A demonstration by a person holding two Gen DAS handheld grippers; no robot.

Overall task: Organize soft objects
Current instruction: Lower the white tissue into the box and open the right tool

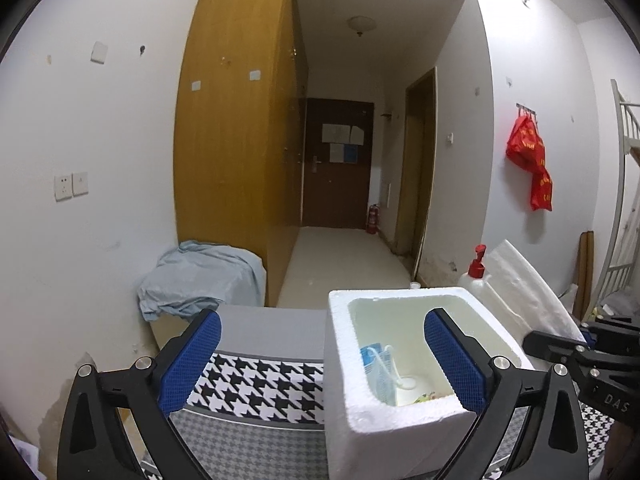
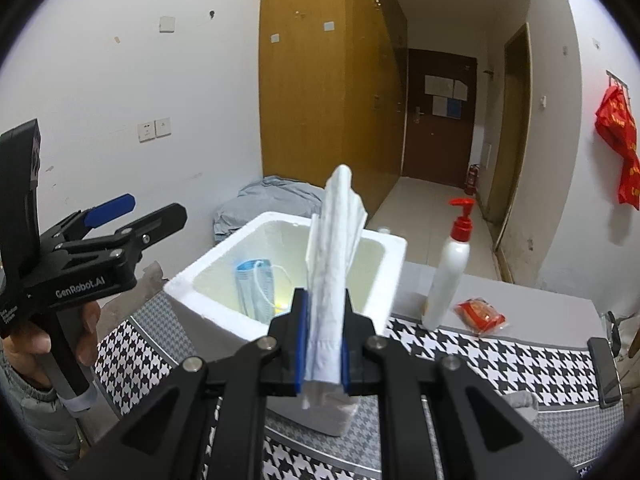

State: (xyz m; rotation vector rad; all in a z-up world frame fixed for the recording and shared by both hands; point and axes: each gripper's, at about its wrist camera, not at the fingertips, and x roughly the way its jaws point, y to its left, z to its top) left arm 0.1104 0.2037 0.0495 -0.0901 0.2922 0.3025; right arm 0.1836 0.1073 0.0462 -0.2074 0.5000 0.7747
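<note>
A white foam box (image 2: pixel 224 300) stands on the houndstooth-patterned table; it also shows in the left wrist view (image 1: pixel 384 420). Inside it lies a blue face mask (image 2: pixel 256 284), also visible in the left wrist view (image 1: pixel 376 372). My right gripper (image 2: pixel 323 344) is shut on a folded white tissue (image 2: pixel 336 248), held upright just in front of and above the box. My left gripper (image 1: pixel 320 360) is open and empty, its fingers straddling the box's near left wall; it shows in the right wrist view (image 2: pixel 132 216) to the left of the box.
A white pump bottle with a red cap (image 2: pixel 448 272) stands right of the box, with a red snack packet (image 2: pixel 480 316) beside it. A grey cloth (image 2: pixel 520 400) lies at the table's right. A white foam sheet (image 1: pixel 528 292) leans behind the box.
</note>
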